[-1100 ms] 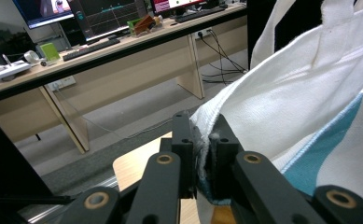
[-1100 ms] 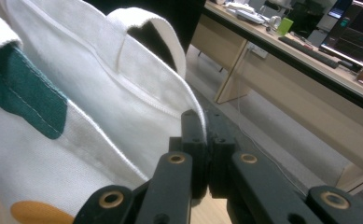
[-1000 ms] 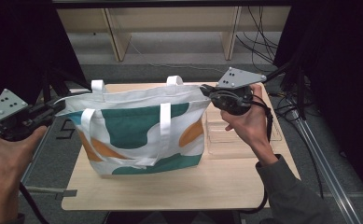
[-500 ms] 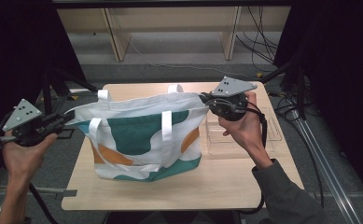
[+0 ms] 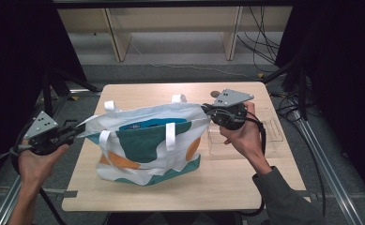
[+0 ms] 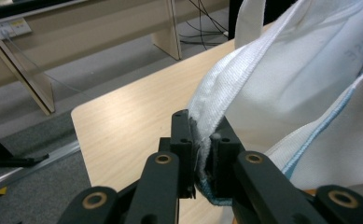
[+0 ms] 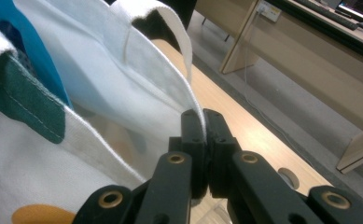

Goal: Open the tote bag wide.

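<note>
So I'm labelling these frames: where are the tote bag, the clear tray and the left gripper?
tote bag (image 5: 145,145), high view, front panel.
clear tray (image 5: 273,136), high view, right rim.
left gripper (image 6: 202,154), left gripper view, between fingertips clamping the hem.

1. The left black two-jaw gripper (image 5: 70,133) is being held by the left hand (image 5: 38,159) off the table's left edge, with its jaws pointing right.
2. Its jaws are being kept closed on the thick white hem of the white, teal and orange fabric tote bag (image 6: 216,100), as is being shown in the left gripper view.
3. The right black two-jaw gripper (image 5: 207,110) is being held by the right hand (image 5: 244,136), with the forearm being extended from the lower right.
4. Its jaws are being pressed together on the bag's opposite rim.
</note>
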`<action>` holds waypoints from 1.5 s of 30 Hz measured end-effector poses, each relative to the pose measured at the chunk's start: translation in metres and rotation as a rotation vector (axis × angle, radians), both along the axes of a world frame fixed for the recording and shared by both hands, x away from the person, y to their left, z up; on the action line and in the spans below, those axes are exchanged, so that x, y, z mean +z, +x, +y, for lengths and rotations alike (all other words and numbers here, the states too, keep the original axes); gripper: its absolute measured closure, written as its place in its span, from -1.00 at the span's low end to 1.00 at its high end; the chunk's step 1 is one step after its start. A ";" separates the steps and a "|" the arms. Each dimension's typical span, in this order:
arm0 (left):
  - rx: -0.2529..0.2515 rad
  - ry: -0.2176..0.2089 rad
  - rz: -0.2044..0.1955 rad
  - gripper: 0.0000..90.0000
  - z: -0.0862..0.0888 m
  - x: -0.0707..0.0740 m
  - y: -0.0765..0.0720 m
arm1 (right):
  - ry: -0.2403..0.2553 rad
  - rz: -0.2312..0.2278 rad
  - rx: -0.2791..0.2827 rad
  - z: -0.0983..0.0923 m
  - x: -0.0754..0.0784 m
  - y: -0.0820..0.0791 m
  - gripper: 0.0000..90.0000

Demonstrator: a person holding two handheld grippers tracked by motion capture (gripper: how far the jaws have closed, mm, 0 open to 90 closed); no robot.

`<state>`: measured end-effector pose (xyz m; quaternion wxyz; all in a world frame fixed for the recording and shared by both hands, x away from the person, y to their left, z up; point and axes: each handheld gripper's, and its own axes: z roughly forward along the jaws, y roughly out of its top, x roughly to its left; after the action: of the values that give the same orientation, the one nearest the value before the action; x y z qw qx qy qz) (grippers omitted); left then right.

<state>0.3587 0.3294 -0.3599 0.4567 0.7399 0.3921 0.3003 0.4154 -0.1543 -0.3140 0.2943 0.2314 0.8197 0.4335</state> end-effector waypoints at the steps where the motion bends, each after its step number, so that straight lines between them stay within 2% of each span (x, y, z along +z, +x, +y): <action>1: -0.003 -0.001 0.003 0.84 0.000 -0.003 0.001 | 0.009 0.011 -0.009 0.001 -0.003 -0.001 0.96; 12: -0.017 0.015 0.075 0.83 -0.001 -0.034 0.003 | -0.013 0.058 -0.005 -0.001 -0.032 0.001 0.96; 15: -0.020 0.022 0.101 0.82 -0.003 -0.046 0.002 | -0.024 0.086 -0.012 -0.001 -0.046 0.000 0.96; 17: -0.026 0.026 0.113 0.82 -0.003 -0.049 0.003 | -0.033 0.091 -0.009 -0.001 -0.050 0.000 0.96; 18: -0.027 0.026 0.123 0.82 -0.003 -0.052 0.003 | -0.024 0.110 -0.018 -0.001 -0.054 -0.001 0.96; 19: -0.029 0.029 0.132 0.82 -0.003 -0.055 0.003 | -0.016 0.114 -0.021 -0.001 -0.064 -0.001 0.96; 20: -0.027 0.036 0.145 0.82 -0.003 -0.058 0.003 | -0.016 0.114 -0.021 -0.001 -0.064 -0.001 0.96; 21: -0.028 0.040 0.162 0.82 -0.004 -0.064 0.003 | -0.031 0.115 -0.018 0.000 -0.073 0.000 0.96; 22: -0.028 0.040 0.162 0.82 -0.004 -0.064 0.003 | -0.031 0.115 -0.018 0.000 -0.073 0.000 0.96; 23: -0.030 0.041 0.178 0.82 -0.004 -0.070 0.003 | -0.032 0.152 -0.024 0.000 -0.080 -0.001 0.96; 25: -0.033 0.039 0.186 0.82 -0.004 -0.073 0.004 | -0.032 0.138 -0.032 0.000 -0.083 -0.001 0.96; 26: -0.037 0.032 0.190 0.82 -0.004 -0.076 0.004 | -0.029 0.142 -0.032 0.000 -0.086 -0.002 0.96; 27: -0.048 0.045 0.211 0.82 -0.004 -0.081 0.005 | -0.018 0.149 -0.033 0.000 -0.091 -0.003 0.96; 28: -0.048 0.045 0.211 0.81 -0.004 -0.081 0.005 | -0.018 0.149 -0.033 0.000 -0.091 -0.003 0.96; 29: -0.047 0.033 0.217 0.81 -0.006 -0.085 0.005 | -0.026 0.153 -0.038 -0.001 -0.093 -0.003 0.95; 30: -0.060 0.063 0.229 0.81 -0.005 -0.087 0.006 | -0.039 0.167 -0.033 -0.001 -0.094 -0.004 0.95; 31: -0.052 0.032 0.229 0.81 -0.008 -0.090 0.006 | -0.030 0.171 -0.042 -0.002 -0.097 -0.005 0.95; 32: -0.064 0.056 0.239 0.81 -0.006 -0.091 0.006 | -0.030 0.171 -0.042 -0.002 -0.097 -0.005 0.95; 33: -0.048 0.035 0.238 0.81 -0.008 -0.093 0.005 | -0.046 0.167 -0.039 -0.001 -0.100 -0.006 0.95; 34: -0.048 0.035 0.238 0.81 -0.008 -0.093 0.005 | -0.056 0.171 -0.033 -0.001 -0.102 -0.007 0.95; 35: -0.072 0.053 0.250 0.80 -0.007 -0.095 0.005 | -0.062 0.175 -0.036 -0.001 -0.104 -0.009 0.95; 37: -0.073 0.065 0.255 0.80 -0.008 -0.098 0.005 | -0.076 0.175 -0.033 -0.001 -0.109 -0.011 0.95; 40: -0.075 0.048 0.263 0.80 -0.012 -0.103 0.005 | -0.088 0.192 -0.034 0.000 -0.113 -0.013 0.95; 42: -0.095 0.083 0.282 0.80 -0.013 -0.107 0.006 | -0.092 0.204 -0.036 0.001 -0.119 -0.014 0.95; 44: -0.103 0.079 0.304 0.80 -0.017 -0.115 0.007 | -0.099 0.220 -0.037 0.002 -0.122 -0.015 0.95; 45: -0.107 0.089 0.319 0.80 -0.019 -0.119 0.007 | -0.111 0.210 -0.025 0.003 -0.124 -0.014 0.95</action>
<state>0.3659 0.3108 -0.4785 0.3706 0.8176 0.4061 0.1714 0.4010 -0.1516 -0.4383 0.2246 0.2692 0.8658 0.3570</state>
